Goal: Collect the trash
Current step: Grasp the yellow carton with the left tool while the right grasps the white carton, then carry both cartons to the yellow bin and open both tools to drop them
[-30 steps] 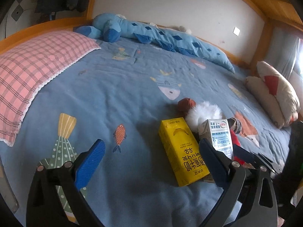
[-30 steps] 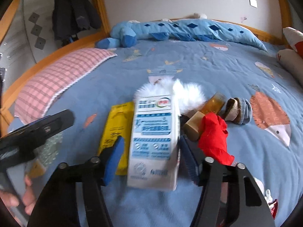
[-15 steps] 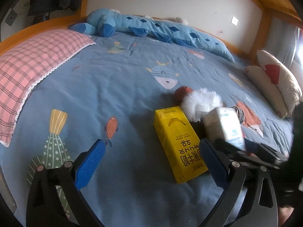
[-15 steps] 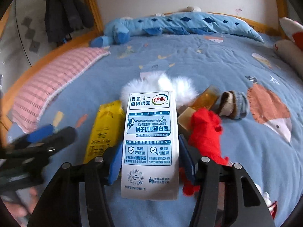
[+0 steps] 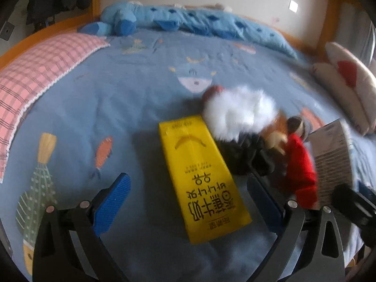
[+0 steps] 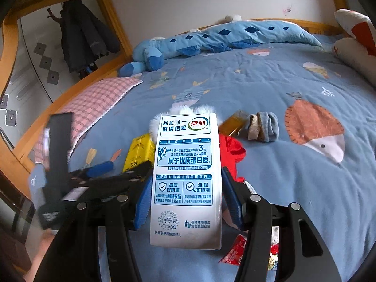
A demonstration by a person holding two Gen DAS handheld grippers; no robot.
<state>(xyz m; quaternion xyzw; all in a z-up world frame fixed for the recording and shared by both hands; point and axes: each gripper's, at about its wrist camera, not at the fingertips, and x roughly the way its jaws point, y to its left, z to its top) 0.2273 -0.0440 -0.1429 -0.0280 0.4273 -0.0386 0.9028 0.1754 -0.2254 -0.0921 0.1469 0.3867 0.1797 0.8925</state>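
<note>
My right gripper is shut on a white and blue milk carton and holds it above the blue bed cover; the carton also shows at the right in the left wrist view. My left gripper is open, its blue pads on either side of the near end of a yellow drink carton that lies flat on the bed; the pads are apart from it. The yellow carton also shows in the right wrist view. A red snack wrapper lies under my right gripper.
Beside the yellow carton lie a white fluffy item, a black cloth, a red cloth, an amber bottle and grey socks. A pink plaid pillow is left, a blue plush behind, cushions right.
My right gripper has lifted the milk carton up and off to the right of the pile. My left gripper has moved forward so that the yellow carton now lies between its open pads.
</note>
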